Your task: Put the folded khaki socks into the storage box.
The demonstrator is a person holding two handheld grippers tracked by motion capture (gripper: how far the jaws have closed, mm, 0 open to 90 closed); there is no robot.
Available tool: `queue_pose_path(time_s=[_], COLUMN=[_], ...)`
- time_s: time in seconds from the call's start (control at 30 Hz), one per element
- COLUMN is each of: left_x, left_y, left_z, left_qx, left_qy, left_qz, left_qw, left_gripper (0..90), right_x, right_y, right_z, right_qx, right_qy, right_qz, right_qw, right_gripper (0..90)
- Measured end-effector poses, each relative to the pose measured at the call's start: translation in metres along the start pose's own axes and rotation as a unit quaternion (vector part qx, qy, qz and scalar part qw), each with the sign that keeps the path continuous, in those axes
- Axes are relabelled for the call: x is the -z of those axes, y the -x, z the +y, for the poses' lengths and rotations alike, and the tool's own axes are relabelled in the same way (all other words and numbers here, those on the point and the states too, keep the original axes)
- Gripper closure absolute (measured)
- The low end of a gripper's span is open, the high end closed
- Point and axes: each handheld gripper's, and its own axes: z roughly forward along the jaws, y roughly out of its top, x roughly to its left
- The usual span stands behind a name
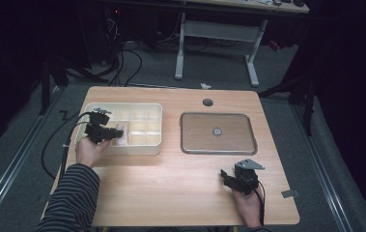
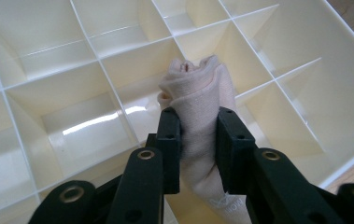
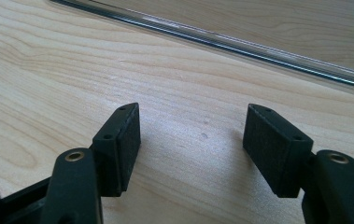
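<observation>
While the left hand-held gripper (image 2: 197, 140) pinches a rolled cloth (image 2: 198, 98) over the divided tray (image 2: 72, 60), presumably for stowing, we find the right hand-held gripper (image 3: 193, 140) spread, idle above the worktop (image 3: 48, 70).

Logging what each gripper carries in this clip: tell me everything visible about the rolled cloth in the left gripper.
The rolled cloth is pale pinkish-beige, soft knit-looking fabric wound into a loose roll, its layered end pointing away from the camera. The left gripper clamps it at mid-length, a jaw pressed to either side. It hangs over the white divided tray, above one of its near compartments; whether it touches the tray is unclear. Faint print shows near its lower end.
</observation>
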Motion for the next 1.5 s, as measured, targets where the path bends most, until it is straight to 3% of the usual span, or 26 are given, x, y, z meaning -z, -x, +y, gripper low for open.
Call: queue_pose_path(time_s=[0.63,1.17,1.33,1.5], left_x=[-0.006,-0.011,-0.014,-0.013], left_y=[0.006,0.004,0.006,0.005], left_z=[-0.004,-0.013,-0.015,-0.016], left_qx=[-0.037,-0.039,-0.046,-0.041], left_qy=[-0.024,-0.035,-0.050,-0.045], left_qz=[0.026,0.018,0.023,0.017], left_qw=[0.9987,0.9984,0.9974,0.9980], left_gripper=[74.5,75.7,76.0,74.2], right_x=[0.000,0.000,0.000,0.000], right_y=[0.000,0.000,0.000,0.000], right_z=[0.000,0.000,0.000,0.000], right_qx=[0.000,0.000,0.000,-0.001], right_qy=[0.000,0.000,0.000,0.000], right_qz=[0.000,0.000,0.000,0.000], right_qw=[1.0000,1.0000,1.0000,1.0000], right_gripper=[36.8,36.8,36.8,36.8])
